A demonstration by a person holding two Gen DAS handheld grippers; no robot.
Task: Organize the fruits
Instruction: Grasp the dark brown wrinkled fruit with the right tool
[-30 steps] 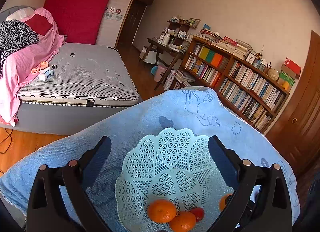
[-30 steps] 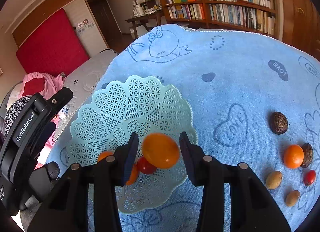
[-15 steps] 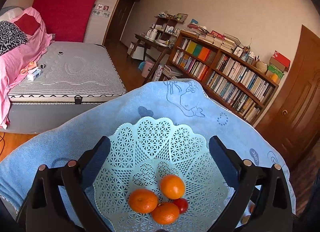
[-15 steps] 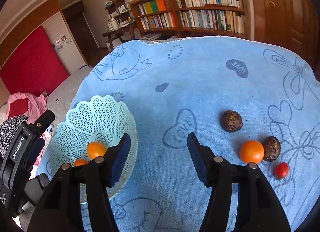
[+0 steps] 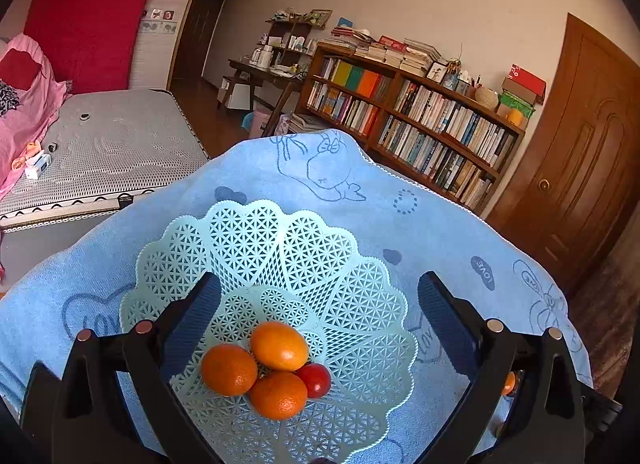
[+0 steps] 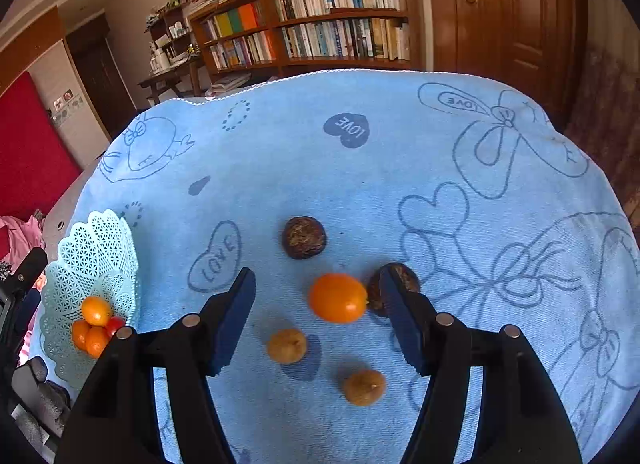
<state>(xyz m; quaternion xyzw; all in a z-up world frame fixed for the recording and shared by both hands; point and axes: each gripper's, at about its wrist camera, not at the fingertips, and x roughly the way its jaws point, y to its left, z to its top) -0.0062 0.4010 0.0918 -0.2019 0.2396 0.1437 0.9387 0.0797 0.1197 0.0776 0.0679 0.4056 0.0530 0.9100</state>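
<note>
Orange [image 6: 338, 298] on the blue towel [image 6: 360, 167], touching the dark fruit [image 6: 394, 290] — your right gripper [image 6: 318, 296] brackets it, spread wide, empty, lined up to grab. Left gripper [image 5: 320, 306] released too — guarding the basket [image 5: 248, 236].

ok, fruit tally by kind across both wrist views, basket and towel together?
Oranges: 4, three in the basket (e.g.), one on the towel
Red cherry tomatoes: 1
Dark brown round fruits: 2
Small tan fruits: 2
Total: 9
</note>
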